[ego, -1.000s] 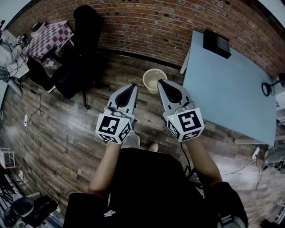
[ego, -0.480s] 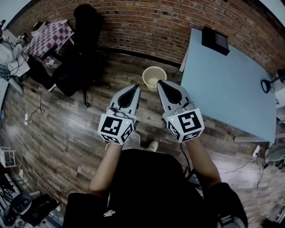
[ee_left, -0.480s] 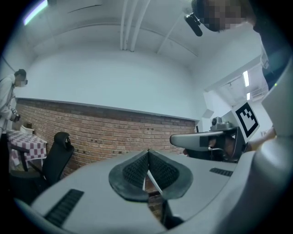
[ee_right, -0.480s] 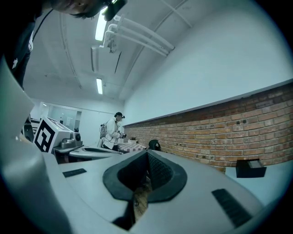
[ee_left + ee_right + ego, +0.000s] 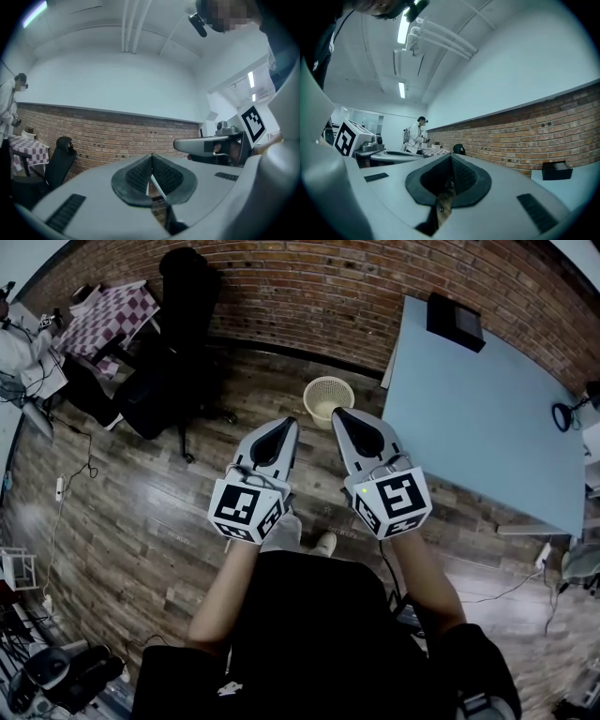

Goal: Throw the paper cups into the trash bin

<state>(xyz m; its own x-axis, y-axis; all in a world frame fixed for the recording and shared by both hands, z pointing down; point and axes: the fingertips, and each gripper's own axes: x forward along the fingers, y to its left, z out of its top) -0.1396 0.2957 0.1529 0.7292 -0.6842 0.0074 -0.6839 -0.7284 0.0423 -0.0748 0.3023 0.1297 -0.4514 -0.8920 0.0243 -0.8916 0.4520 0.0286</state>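
Left gripper (image 5: 285, 424): jaws together, nothing between. Right gripper (image 5: 339, 414): jaws together too, empty. Both level, side by side above wooden floor (image 5: 141, 512). Trash bin (image 5: 328, 400) upright on floor's far edge by brick wall (image 5: 309, 287), just past both tips, beside blue table (image 5: 478, 418).

No words, numbers or brand names can be read anywhere. The only printed marks are black-and-white square code patterns on the marker cubes: one cube (image 5: 246, 509) on the left hand-held gripper (image 5: 284, 423), the other cube (image 5: 394, 502) on the right hand-held gripper (image 5: 339, 413). They spell nothing.
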